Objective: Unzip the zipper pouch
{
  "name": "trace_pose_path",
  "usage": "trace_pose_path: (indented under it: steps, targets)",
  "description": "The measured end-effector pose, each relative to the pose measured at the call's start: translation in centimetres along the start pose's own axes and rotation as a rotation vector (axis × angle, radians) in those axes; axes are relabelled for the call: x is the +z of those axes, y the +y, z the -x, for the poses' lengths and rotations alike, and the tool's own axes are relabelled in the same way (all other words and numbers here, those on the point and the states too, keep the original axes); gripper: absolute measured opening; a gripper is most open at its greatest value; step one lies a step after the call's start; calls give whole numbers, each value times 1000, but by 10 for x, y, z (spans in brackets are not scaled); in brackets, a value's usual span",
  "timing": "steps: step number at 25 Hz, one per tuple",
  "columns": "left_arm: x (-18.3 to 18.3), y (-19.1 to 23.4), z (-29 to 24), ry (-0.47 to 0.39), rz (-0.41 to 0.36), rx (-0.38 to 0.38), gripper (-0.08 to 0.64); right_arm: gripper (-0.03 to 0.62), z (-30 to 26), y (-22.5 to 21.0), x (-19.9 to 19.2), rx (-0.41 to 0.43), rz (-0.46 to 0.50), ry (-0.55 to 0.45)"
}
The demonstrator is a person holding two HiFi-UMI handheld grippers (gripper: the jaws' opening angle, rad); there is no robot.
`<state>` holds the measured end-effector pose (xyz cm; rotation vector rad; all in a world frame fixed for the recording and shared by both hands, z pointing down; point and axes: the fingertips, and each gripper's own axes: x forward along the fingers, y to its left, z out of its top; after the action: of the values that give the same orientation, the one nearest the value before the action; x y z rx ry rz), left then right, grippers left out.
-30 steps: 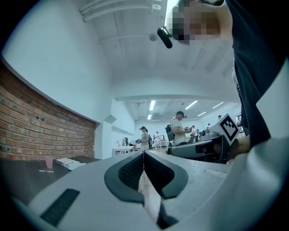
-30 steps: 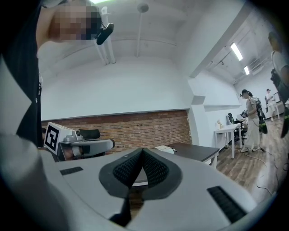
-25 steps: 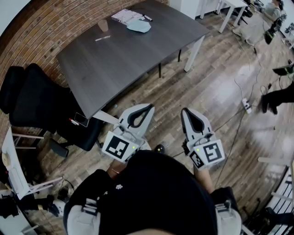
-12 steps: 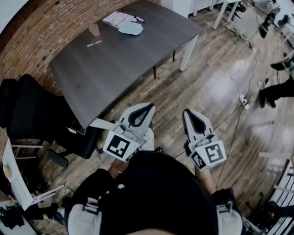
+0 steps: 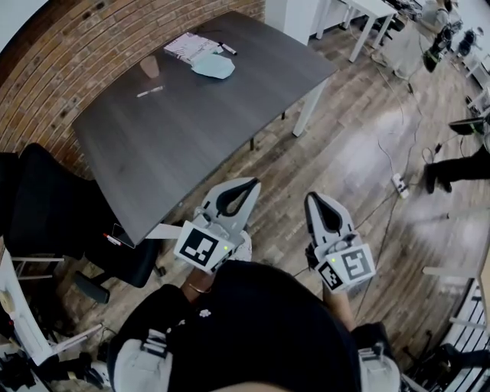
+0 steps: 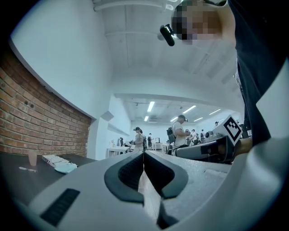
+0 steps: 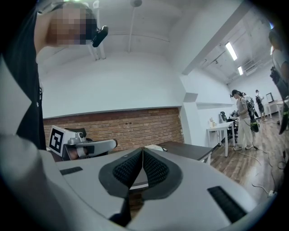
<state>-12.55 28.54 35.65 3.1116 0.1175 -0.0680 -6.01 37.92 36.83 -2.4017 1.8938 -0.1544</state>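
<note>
The pale blue zipper pouch point(image 5: 212, 66) lies at the far end of the dark table point(image 5: 191, 130), beside some papers point(image 5: 189, 46); in the left gripper view the pouch point(image 6: 66, 167) shows small at the left. Both grippers are held level in front of the person, well short of the pouch. My left gripper point(image 5: 251, 184) is shut with nothing between its jaws and hangs over the floor just off the table's near edge. My right gripper point(image 5: 312, 197) is shut and empty too, over the wooden floor to the right of the table.
A cup point(image 5: 151, 66), a pen point(image 5: 149, 91) and a marker point(image 5: 227, 49) also lie on the table. A black office chair point(image 5: 46, 207) stands at its left. White tables point(image 5: 367, 15), a power strip with cables point(image 5: 398, 182) and another person's legs point(image 5: 459, 164) are at the right.
The person has walked closer to the table, carrying both grippers forward; the table's near edge now lies beside the left gripper. Both grippers stay shut.
</note>
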Motion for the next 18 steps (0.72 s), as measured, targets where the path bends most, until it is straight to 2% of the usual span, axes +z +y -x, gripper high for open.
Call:
trace_pose_path:
  steps: [6,18]
  targets:
    - [-3,32,-33,5,19,-5,5,5,-35,-29,6,-17,-2,13]
    - [8,98,-70,-4,17,-14,5,5,-103,-51,21,-25,-6,14]
